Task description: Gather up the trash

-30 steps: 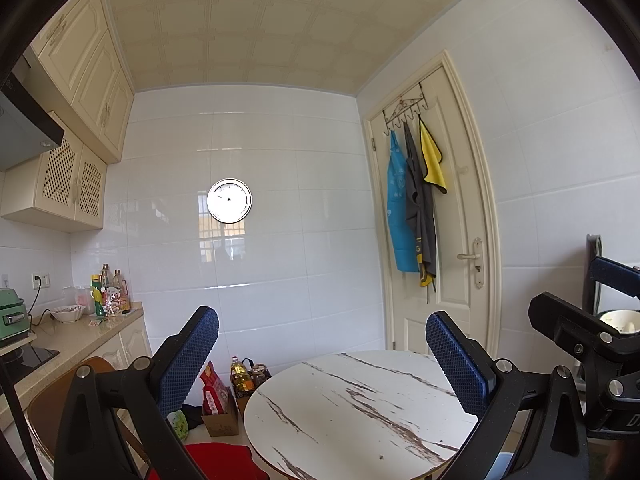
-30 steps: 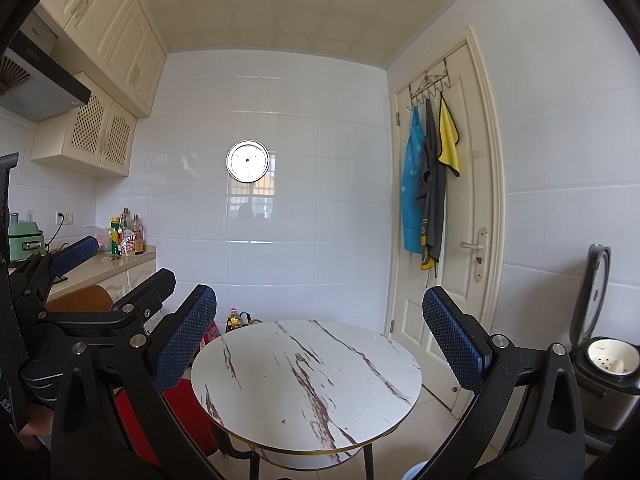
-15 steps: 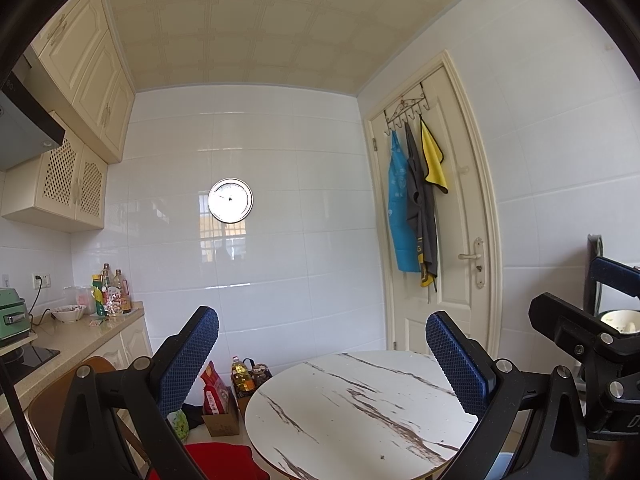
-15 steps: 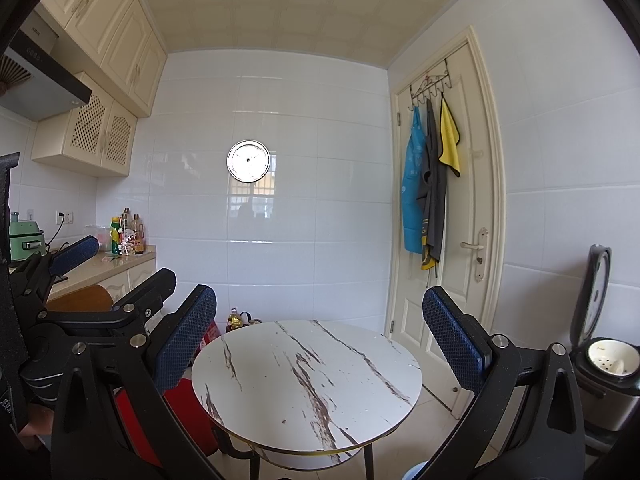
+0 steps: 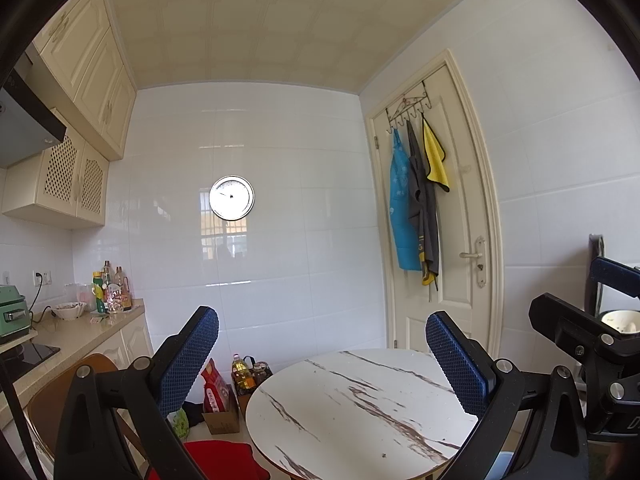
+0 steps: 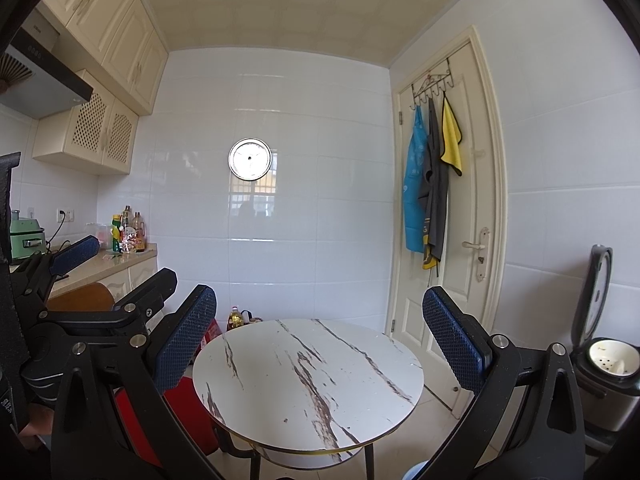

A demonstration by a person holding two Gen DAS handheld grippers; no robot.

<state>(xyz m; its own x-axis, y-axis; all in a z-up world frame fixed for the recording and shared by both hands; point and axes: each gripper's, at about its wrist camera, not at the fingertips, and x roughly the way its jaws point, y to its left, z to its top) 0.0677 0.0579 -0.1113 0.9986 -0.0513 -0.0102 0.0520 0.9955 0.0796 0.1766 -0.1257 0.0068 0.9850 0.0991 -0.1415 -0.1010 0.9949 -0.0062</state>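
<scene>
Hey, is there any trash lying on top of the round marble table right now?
No, the round marble table shows only its bare veined top with a few tiny specks, and both the left gripper and the right gripper hang open and empty.

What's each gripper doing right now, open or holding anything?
Left gripper: open, holding nothing, above the round table.
Right gripper: open, holding nothing.

We hold our left gripper (image 5: 322, 354) level, its blue-padded fingers (image 5: 188, 358) spread wide at the lower frame with nothing between them. Our right gripper (image 6: 320, 332) sits likewise, jaws wide apart and empty, its black frame filling the lower corners.
</scene>
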